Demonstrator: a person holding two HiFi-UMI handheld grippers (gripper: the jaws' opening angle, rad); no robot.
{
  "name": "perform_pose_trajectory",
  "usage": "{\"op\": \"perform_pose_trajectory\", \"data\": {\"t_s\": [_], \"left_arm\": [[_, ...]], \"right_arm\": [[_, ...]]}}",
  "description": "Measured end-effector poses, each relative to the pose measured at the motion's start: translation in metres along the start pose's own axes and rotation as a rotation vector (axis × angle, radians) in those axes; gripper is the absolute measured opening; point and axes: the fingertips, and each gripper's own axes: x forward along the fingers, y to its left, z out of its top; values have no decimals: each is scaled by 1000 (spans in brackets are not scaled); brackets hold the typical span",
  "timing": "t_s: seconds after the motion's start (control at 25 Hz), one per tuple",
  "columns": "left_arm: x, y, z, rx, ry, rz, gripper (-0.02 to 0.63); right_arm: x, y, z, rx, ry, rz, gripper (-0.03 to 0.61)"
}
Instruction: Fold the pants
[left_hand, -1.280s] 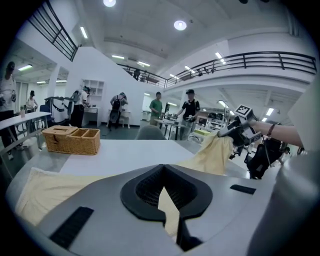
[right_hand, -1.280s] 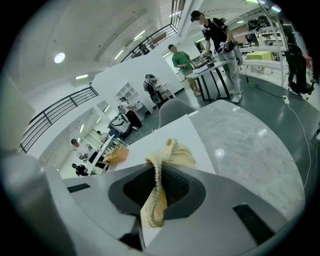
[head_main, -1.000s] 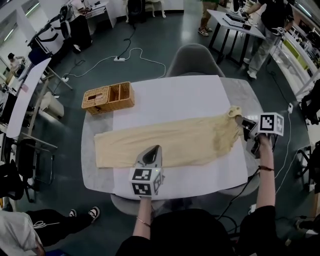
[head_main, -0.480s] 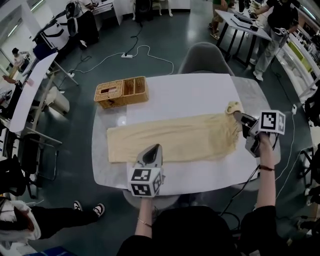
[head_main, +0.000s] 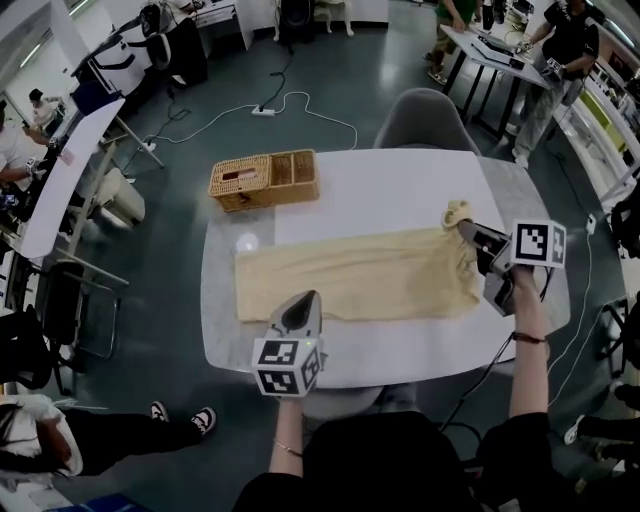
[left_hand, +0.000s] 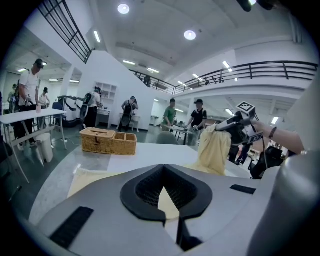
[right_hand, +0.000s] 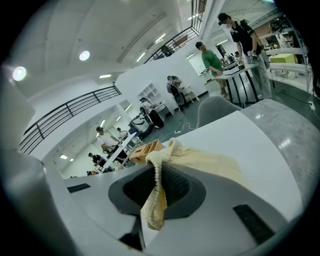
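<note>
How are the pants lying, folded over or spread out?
Spread out: the pants lie lengthwise on the table with no cross fold; one end is bunched and lifted in the right gripper.

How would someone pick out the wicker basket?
Start at the white table. Beyond the pale yellow pants spread across it, near its far left corner, sits the wicker basket: the only woven brown box there, split into compartments.

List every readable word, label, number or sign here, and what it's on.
No readable text anywhere.
White cube on the left claw: black-and-white square marker, a pattern, no letters.
White cube on the right claw: same marker type.
Woven wicker basket, pale yellow pants: no print visible.
</note>
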Motion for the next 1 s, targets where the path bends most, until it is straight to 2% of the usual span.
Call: {"op": "perform_pose_trajectory", "data": {"t_s": [0.16,0.24,0.6,0.84,1.0], "left_arm": [[-12,10,2,3,-4,8,8],[-22,24,4,2,-6,17,8],[-42,24,6,-29,-22,98,8],[-52,5,4,-39,-29,161,8],[-59,4,3,-53,-38,206,8]], "right_arm": [[4,12,-1,-36,14,-57,44],[15,29,-3,-41,12,-49,44],[29,67,0,-50,6,84,44],[34,87,-2,-63,34,202,44],[42,91,-3,-84,56,215,44]]}}
